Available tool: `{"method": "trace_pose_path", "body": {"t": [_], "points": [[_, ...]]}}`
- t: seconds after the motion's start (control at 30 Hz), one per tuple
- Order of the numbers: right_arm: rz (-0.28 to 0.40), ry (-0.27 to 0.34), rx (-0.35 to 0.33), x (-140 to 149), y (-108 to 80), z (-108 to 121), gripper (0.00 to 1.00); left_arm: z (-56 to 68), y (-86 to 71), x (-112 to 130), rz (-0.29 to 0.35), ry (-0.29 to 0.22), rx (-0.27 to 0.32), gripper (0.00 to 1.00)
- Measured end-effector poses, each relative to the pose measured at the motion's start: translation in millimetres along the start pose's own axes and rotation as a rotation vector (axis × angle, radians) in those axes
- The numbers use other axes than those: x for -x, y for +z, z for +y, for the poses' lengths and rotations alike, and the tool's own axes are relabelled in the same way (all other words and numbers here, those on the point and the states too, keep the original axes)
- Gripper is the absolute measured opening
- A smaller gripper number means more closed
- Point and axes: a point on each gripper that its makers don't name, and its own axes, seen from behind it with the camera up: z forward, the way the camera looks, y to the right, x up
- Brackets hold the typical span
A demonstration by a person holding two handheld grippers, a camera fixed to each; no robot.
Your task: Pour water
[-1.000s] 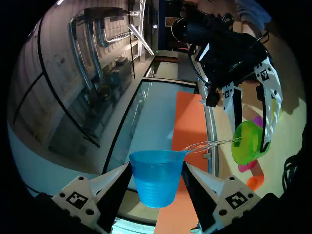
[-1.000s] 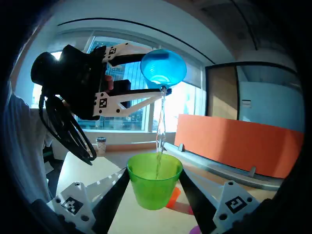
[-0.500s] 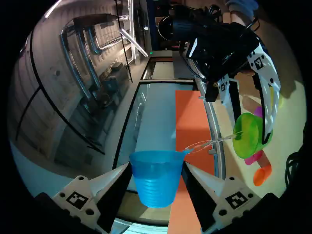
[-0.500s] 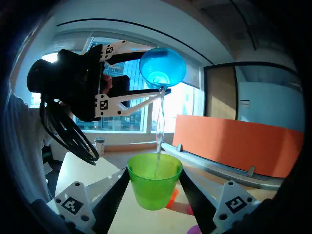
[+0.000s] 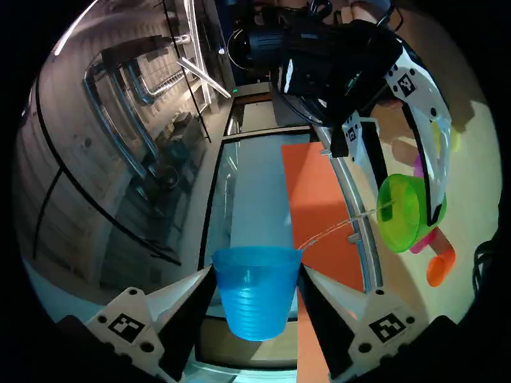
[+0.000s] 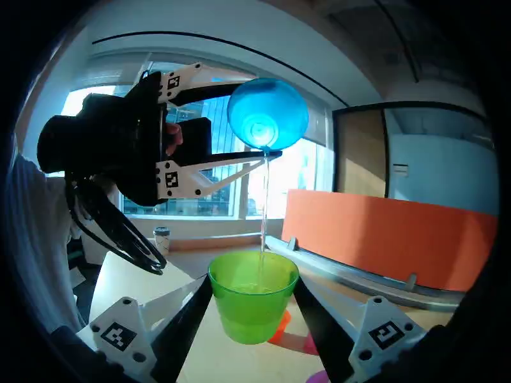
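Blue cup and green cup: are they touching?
Apart. Right gripper view shows the blue cup above the green cup, open air between them, only a thin water stream crossing.

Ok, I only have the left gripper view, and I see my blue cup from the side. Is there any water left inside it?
Observer: A little. The right gripper view looks straight into the tipped blue cup: some water lies along its lower side and feeds the thin stream into the green cup.
Operator: What's behind my cup over there?
Observer: A bright window with tall buildings outside.
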Motion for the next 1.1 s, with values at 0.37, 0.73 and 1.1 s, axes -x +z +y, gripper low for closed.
{"method": "trace_pose_path", "body": {"t": [0.37, 0.73, 1.1], "points": [[0.004, 0.003, 0.005, -2.4, 0.5, 2.2, 0.9, 1.3, -3.8, -4.8, 0.007, 0.066, -0.007, 0.86], [0.003, -0.002, 0.011, -1.9, 0.1, 2.7, 0.9, 0.6, -1.1, -1.6, 0.01, -0.072, -0.017, 0.86], [0.005, -0.004, 0.033, -4.1, -7.1, 7.8, 0.9, 11.7, -3.1, 10.2, -0.012, -0.446, -0.022, 0.86]]}}
